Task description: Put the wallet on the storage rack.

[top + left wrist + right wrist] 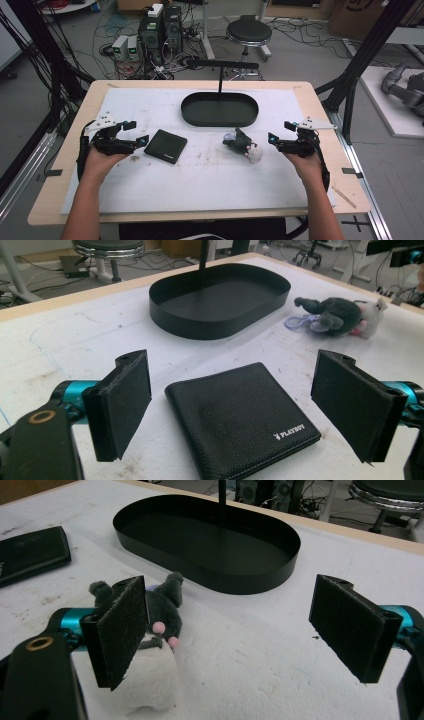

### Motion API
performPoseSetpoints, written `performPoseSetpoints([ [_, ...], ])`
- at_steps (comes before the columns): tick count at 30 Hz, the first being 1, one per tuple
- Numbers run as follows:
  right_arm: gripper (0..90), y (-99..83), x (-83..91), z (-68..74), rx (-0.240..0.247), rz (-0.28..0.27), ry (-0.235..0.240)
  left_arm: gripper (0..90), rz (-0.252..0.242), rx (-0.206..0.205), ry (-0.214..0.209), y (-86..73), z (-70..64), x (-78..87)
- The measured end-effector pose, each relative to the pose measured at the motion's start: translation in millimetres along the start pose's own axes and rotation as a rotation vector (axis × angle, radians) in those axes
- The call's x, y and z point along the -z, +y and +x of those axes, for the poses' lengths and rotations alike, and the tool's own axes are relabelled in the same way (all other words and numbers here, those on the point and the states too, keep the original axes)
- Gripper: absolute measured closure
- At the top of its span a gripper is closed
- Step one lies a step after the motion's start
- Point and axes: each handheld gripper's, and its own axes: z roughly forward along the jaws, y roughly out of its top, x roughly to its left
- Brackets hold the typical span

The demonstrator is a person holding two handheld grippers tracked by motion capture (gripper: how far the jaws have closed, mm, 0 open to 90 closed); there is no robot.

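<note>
Nothing moved yet, by the look of it: early stage, all the work left. Flat black leather bifold wallet (166, 145) lying on white table cover (210, 175), left of centre in high view, just beside left gripper (136, 133). In left gripper view, sits low centre between the two pads, jaws spread wide, nothing pinched, not touching it. Small grey-and-white plush toy w/ pink nose and lilac key loop (244, 145) lying right of centre in high view, near right gripper (280, 133). In right gripper view, partly behind left pad (122, 625), lower left of frame; jaws wide apart, gripping nothing.

Black oval metal tray w/ upright centre post (192, 116), upper centre in high view: empty inside, no item in it. Wallet and plush both well apart from tray rim. Probably both bound for tray; pick-ups and placing not yet done.
</note>
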Motion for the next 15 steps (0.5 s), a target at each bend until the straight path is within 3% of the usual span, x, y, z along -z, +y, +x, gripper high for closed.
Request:
performPoseSetpoints([
  [1, 16.5, -0.1, 0.4, -1.0, -0.005, 0.001, 0.004, 16.2, -0.014, 0.005, -0.016, -0.2, 1.1, 0.9],
  [5, 16.5, 0.1, 5.9, -5.5, -0.036, -0.022, -0.009, 16.2, -0.012, 0.016, -0.015, -1.1, 2.8, -0.3],
  [15, 16.5, 1.1, 11.1, -3.5, -0.011, -0.028, -0.027, 16.2, 0.027, 0.035, -0.002, -5.5, 4.9, -4.3],
])
